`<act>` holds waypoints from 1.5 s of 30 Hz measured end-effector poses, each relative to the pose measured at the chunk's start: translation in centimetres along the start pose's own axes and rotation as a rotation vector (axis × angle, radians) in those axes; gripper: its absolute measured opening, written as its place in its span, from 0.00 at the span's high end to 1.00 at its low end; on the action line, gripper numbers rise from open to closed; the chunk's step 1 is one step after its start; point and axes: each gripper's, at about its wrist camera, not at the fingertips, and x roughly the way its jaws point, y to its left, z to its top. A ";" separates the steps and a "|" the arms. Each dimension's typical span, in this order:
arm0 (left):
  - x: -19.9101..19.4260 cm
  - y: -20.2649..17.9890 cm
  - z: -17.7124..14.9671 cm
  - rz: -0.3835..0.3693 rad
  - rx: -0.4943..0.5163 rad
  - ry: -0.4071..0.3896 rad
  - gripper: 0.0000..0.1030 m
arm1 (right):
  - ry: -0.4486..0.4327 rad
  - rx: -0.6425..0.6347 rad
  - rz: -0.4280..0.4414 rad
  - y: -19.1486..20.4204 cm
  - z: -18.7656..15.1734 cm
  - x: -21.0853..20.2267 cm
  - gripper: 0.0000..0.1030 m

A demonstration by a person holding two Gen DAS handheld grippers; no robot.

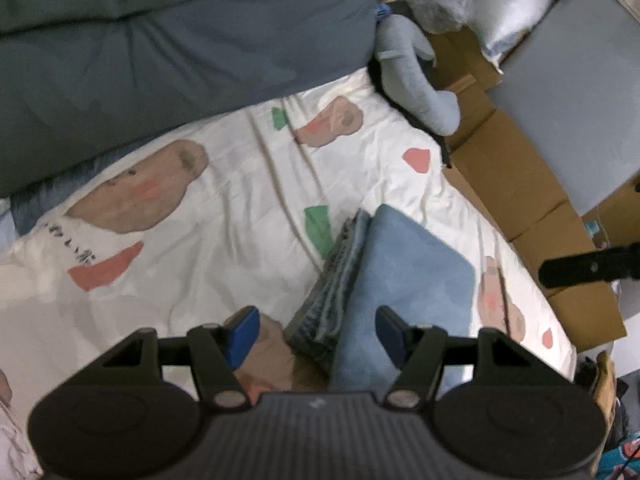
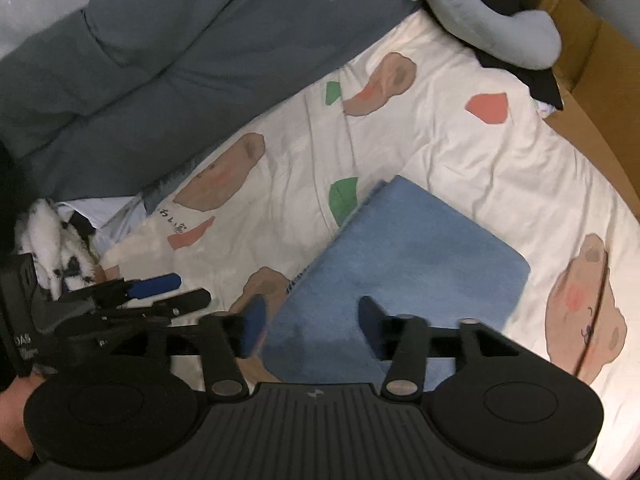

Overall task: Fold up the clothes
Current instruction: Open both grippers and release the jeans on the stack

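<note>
The bed [image 2: 460,168] is the work surface: its white sheet, printed with bear faces and coloured patches, gives a broad flat place where cloth can be laid out and squared. A grey-blue duvet [image 1: 168,52] is bunched along the far side, probably pushed back to clear that space. Cardboard boxes [image 1: 516,168] line the bed's right edge, and a pale blue curved pillow [image 2: 496,28] rests at the far corner, both out of the way.

The folded blue garment [image 2: 404,248] lies flat on the sheet as a neat rectangle with rounded corners. In the left wrist view its stacked layers [image 1: 336,272] show along one edge, so I judge the folding of this piece is done and it lies here as the finished item.

The right gripper [image 2: 310,326] hovers above the garment's near end with its fingers spread apart; no cloth is between them. The left gripper [image 1: 318,336] is likewise released and holds nothing, standing over the garment's layered edge. At the far left of the right view sits a black-and-white fluffy item [image 2: 52,240]; whether it is clothing waiting its turn is hard to say through the blur.
</note>
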 end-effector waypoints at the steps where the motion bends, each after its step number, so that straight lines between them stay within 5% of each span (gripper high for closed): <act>1: -0.2 -0.5 0.3 0.001 0.008 0.001 0.36 | -0.007 0.014 0.001 -0.9 -0.1 -0.5 0.36; 13: -1.0 -5.3 5.0 0.031 0.122 0.036 0.36 | -0.132 0.332 0.168 -12.3 -3.2 -1.0 0.26; 21: 2.9 -7.2 6.6 0.016 0.173 0.071 0.36 | -0.208 0.513 0.191 -18.4 -5.8 0.7 0.20; 28: 10.6 -7.6 7.2 -0.025 0.205 0.075 0.40 | -0.333 0.531 0.168 -21.9 -8.2 3.0 0.17; 45: 21.3 -8.1 6.0 -0.116 0.268 0.197 0.42 | -0.368 0.510 0.176 -27.3 -11.5 10.9 0.19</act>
